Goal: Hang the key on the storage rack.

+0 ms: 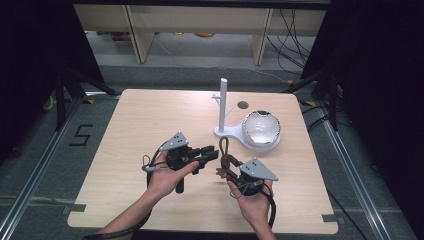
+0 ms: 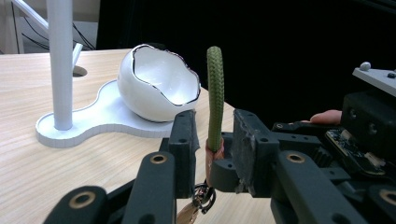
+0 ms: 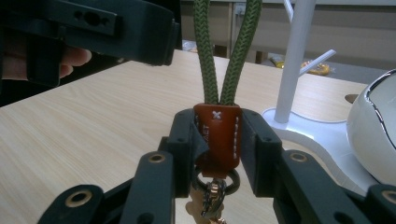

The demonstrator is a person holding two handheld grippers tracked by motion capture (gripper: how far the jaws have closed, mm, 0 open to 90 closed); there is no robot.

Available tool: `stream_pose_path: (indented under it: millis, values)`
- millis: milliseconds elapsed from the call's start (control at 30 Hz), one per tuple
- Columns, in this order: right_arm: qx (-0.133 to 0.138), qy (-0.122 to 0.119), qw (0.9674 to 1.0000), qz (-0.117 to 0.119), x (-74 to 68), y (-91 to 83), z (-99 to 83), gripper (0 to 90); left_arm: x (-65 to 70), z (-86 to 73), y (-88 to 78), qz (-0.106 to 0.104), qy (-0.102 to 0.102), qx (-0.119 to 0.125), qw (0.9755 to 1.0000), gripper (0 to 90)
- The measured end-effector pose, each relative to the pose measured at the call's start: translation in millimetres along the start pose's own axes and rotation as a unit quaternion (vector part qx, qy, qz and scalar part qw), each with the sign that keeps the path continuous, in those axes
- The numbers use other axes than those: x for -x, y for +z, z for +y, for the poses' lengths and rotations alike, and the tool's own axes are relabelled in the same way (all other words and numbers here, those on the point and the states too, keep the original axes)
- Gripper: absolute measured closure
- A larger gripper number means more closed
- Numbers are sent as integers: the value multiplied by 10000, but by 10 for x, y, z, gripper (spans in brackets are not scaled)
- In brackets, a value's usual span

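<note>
A keychain with a green cord loop (image 1: 223,146) and a brown leather tab (image 3: 218,140) stands upright over the table's middle. My right gripper (image 1: 226,165) is shut on the leather tab, both pads pressing its sides, and a metal clasp (image 3: 212,196) hangs below it. My left gripper (image 1: 213,156) comes in from the left. Its jaws straddle the green cord (image 2: 215,93) just above the tab, with a small gap on each side, so my left gripper (image 2: 212,142) is open.
A white stand with an upright pole (image 1: 223,100) and side pegs sits behind the grippers. Its base (image 1: 222,131) also carries a white cracked-egg-shaped bowl (image 1: 261,127). A small round hole (image 1: 243,105) lies in the tabletop behind. Bare wood surrounds the hands.
</note>
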State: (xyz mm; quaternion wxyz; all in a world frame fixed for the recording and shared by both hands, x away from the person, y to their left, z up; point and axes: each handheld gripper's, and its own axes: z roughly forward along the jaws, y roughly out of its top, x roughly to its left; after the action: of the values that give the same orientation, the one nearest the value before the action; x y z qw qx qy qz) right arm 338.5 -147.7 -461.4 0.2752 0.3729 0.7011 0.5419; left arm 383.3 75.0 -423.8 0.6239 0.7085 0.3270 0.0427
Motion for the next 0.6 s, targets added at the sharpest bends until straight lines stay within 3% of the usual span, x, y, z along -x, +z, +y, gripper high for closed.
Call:
stream_pose_path:
  millis: [33,67,600]
  values:
    - [-69,226,9997,87,-23,0,-5,684,2,4,14,0,3,-7,10000,690]
    - [-83,234,9997,83,-29,-3,-5,684,2,5,25,-11,-16,-1,10000,691]
    - [-28,49,10000,80,-58,13,-6,684,2,-21,120,57,103,-4,9999,780]
